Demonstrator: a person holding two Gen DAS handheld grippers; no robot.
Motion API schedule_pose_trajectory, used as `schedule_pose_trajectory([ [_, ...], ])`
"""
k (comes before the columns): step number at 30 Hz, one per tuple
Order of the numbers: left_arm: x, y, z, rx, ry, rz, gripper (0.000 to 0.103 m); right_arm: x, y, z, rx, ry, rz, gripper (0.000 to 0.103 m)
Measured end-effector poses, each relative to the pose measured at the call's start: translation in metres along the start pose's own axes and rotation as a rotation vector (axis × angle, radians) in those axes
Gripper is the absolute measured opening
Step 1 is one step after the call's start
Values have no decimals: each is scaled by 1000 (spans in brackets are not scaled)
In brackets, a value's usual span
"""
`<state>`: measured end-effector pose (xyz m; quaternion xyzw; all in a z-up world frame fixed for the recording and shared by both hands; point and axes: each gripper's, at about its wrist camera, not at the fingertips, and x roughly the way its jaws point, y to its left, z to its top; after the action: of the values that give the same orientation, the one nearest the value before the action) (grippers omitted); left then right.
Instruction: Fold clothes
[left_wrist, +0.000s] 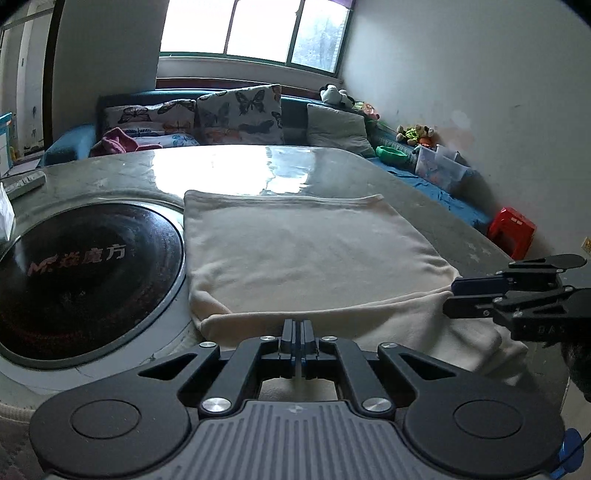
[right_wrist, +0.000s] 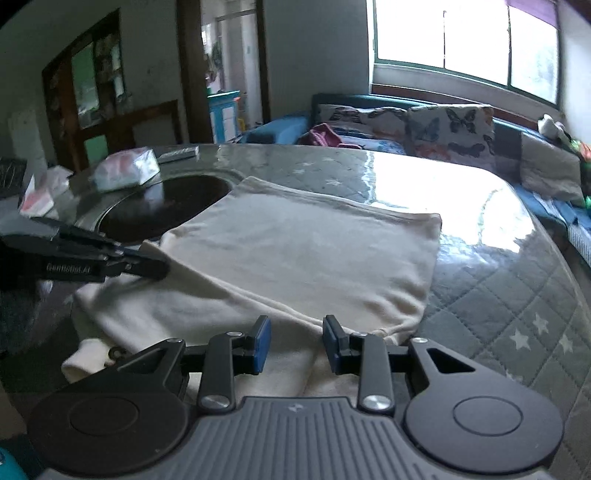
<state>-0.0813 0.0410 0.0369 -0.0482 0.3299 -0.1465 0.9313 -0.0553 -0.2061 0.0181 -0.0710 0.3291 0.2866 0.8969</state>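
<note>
A cream garment (left_wrist: 314, 251) lies folded into a rough rectangle on the quilted, plastic-covered table (left_wrist: 443, 206). Its near part is doubled over towards me, and a loose end hangs off the table's near edge. My left gripper (left_wrist: 298, 326) is shut, its tips pinching the near folded edge of the garment. In the right wrist view the same gripper (right_wrist: 162, 266) comes in from the left onto the garment (right_wrist: 303, 258). My right gripper (right_wrist: 297, 343) stands partly open over the garment's near right edge, with cloth showing in the gap between its blue pads. In the left wrist view the right gripper (left_wrist: 448, 297) is at the garment's right corner.
A round black hob (left_wrist: 85, 273) is set into the table left of the garment, touching its left edge. A tissue pack (right_wrist: 125, 170) and a remote (right_wrist: 179, 153) lie beyond it. A sofa with butterfly cushions (left_wrist: 240, 114) stands behind the table, a red stool (left_wrist: 511, 229) to the right.
</note>
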Motion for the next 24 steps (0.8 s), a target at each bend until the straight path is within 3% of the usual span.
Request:
schedule_pose_trajectory([
  [3,0,0,-1,0,-5,3,3,4,-3,-2,8,21,5,31],
  [8,-2,-2,-4,6,-14,22,3,1,-3,0,19,0,-12,5],
  [12,-3,-2,-4,-1,-22,41,3,-5,-1,4,0,-38,-30,4],
  [19,-7,-3,-3,7,-20,53,3,1,-7,1,3,1,-34,8],
  [24,-23,-11,-5,45,-25,3,5,-19,6,3,-65,-17,33,14],
])
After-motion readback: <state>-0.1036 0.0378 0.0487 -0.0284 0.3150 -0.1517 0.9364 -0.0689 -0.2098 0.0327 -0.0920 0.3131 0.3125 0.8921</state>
